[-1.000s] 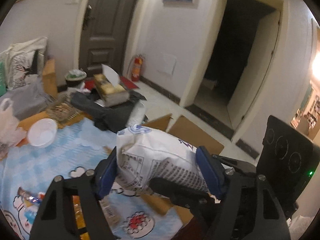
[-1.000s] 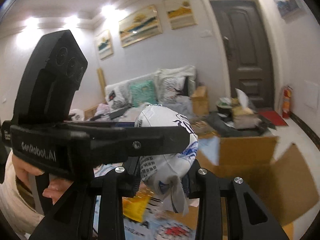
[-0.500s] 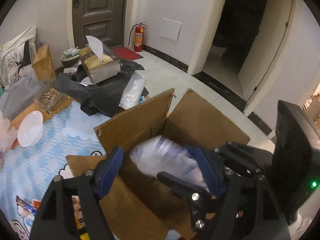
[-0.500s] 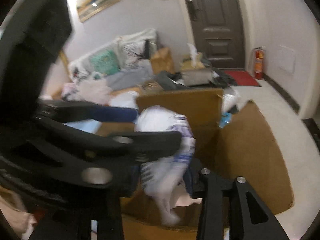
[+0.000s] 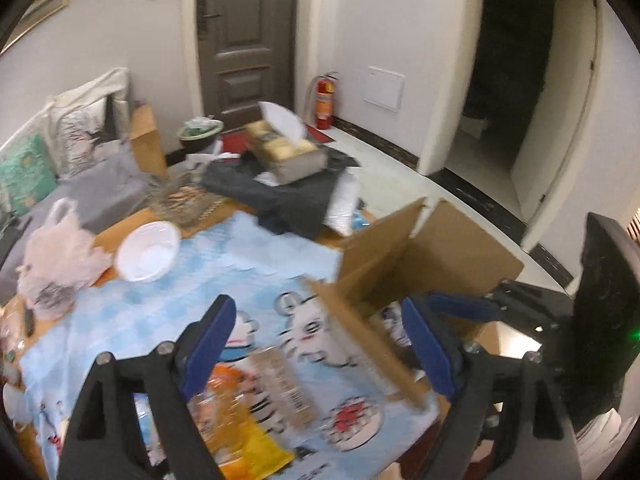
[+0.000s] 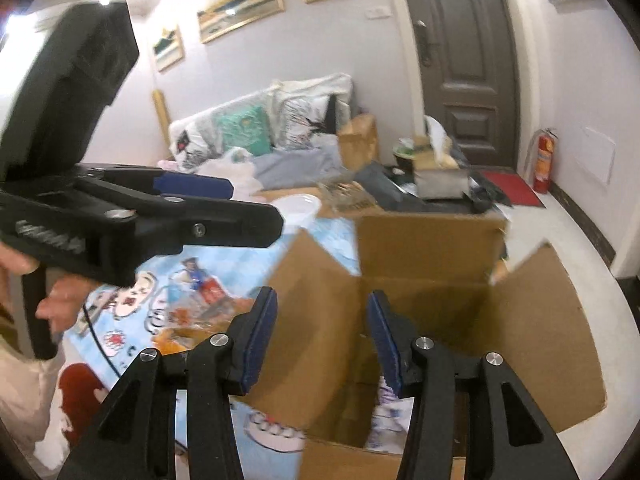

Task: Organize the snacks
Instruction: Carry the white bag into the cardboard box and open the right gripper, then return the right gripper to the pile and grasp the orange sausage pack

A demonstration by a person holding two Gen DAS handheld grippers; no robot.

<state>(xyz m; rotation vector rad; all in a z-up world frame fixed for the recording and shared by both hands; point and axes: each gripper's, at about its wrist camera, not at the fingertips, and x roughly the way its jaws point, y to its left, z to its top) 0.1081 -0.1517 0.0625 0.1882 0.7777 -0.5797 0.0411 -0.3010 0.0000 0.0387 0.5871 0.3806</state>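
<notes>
While our two grippers spread over the table's edge, we read the clutter from the left: a pale plastic bag (image 5: 60, 248), a white bowl (image 5: 147, 251), then dark clothing (image 5: 288, 196) with a tissue box (image 5: 286, 152) on top, and a red fire extinguisher (image 5: 325, 100) by the door. On the blue cartoon tablecloth (image 5: 240, 264) near us lie an orange snack packet (image 5: 236, 424) and a striped packet with a barcode (image 5: 286, 384), both blurred.

Our left gripper (image 5: 316, 344) has its jaws opening with nothing between the blue pads; the near flap of the cardboard box (image 5: 432, 256) rises in front of it, between the fingers and the box's inside. Our right gripper (image 6: 320, 336) is also opening, empty, above the same box.

All four flaps of the box stand out. The white snack bag with blue print (image 6: 386, 404) lies inside it, at the bottom, below our right-hand pad and free of both grippers.

From the left wrist we see only a sliver of that bag beside the right pad, yet it alone shows the dark doorway on the right. From the right wrist we look straight down into the box, and see our hand (image 6: 60, 300) on the left gripper's handle, the sofa cushions (image 6: 240, 128) and the framed pictures above.
</notes>
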